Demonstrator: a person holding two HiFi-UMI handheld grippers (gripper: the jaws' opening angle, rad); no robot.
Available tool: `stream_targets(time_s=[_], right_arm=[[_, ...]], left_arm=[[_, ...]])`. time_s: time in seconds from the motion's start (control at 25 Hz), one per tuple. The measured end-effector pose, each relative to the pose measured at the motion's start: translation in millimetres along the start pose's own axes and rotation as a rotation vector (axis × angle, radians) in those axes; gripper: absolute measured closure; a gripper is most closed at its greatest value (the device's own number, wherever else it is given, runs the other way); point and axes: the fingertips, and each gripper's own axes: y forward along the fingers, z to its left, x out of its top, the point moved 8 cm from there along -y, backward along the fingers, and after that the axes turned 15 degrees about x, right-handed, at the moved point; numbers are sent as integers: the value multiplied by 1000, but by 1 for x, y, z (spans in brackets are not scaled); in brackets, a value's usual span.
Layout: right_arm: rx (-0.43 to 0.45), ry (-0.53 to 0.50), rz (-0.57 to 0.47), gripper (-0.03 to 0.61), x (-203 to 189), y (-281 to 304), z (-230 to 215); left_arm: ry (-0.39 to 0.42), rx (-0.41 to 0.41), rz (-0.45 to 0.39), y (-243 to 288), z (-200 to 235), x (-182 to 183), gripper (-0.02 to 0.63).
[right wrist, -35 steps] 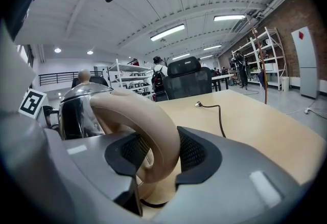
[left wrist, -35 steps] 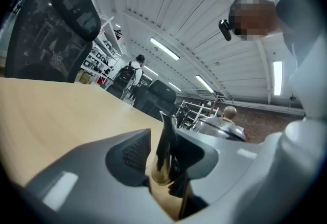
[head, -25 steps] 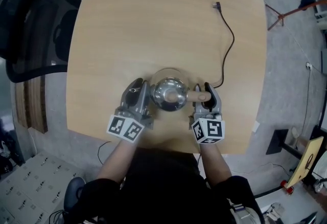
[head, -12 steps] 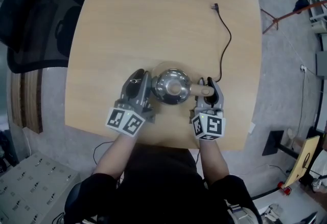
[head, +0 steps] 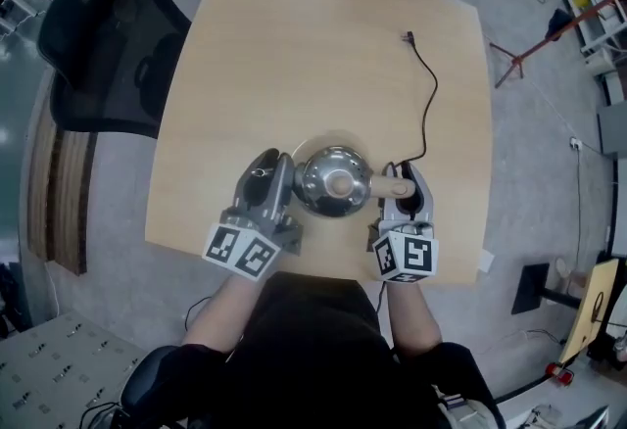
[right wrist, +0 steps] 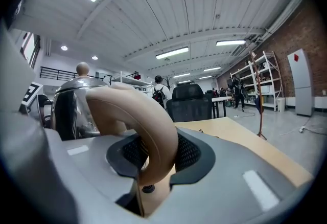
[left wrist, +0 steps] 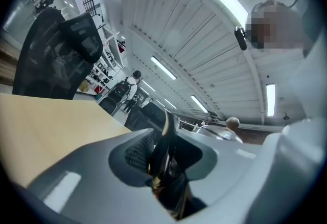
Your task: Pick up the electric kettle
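The steel electric kettle point(head: 333, 182) with a beige knob hangs above the wooden table point(head: 294, 55), between my two grippers. In the head view my left gripper point(head: 278, 184) is on the kettle's left side; in the left gripper view its pads grip the dark spout point(left wrist: 164, 159), and its jaws are opening slightly. My right gripper point(head: 404, 186) is shut on the beige handle point(head: 390, 188). The right gripper view shows that curved handle point(right wrist: 148, 115) clamped between the pads, with the shiny kettle body point(right wrist: 71, 108) to its left.
A black power cord point(head: 429, 94) runs across the table from its plug at the far right towards the kettle. A black mesh office chair point(head: 118, 45) stands at the table's left. The near table edge lies just under the grippers.
Both grippers and the kettle have risen together off the table, so the kettle looks larger and nearer to the head camera. The grips on spout and handle look the same.
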Motion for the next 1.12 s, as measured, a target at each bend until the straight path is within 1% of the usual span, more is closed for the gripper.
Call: stream_targets(time_s=[0.12,0.24,0.36,0.52,0.68,0.8,0.96,1.12], right_arm=[[-6,-33,-13,474,3,-11,26],[-16,-37,-19,474,4,-28,50],[-34,-35,-24,474,2,-47,67],[-53,-34,-34,472,3,-71,84],[-75,-56,-36,471,8,-87,90],[-81,-57,-52,472,14,-96,92],[-62,-53,-73,472,20,-105,88],[-48,-64,-74,472,22,-105,83]], left_arm=[[-19,-5,-15,-23,7,10,522],[-26,-13,-26,-48,12,17,523],[-31,-31,-23,-68,11,19,522],[-55,-35,-11,-93,8,19,520],[-57,-65,6,-102,3,18,527],[-52,-58,-17,-108,-8,22,529],[-37,-61,-45,-114,-21,24,528],[-52,-60,-61,-114,-24,22,525]])
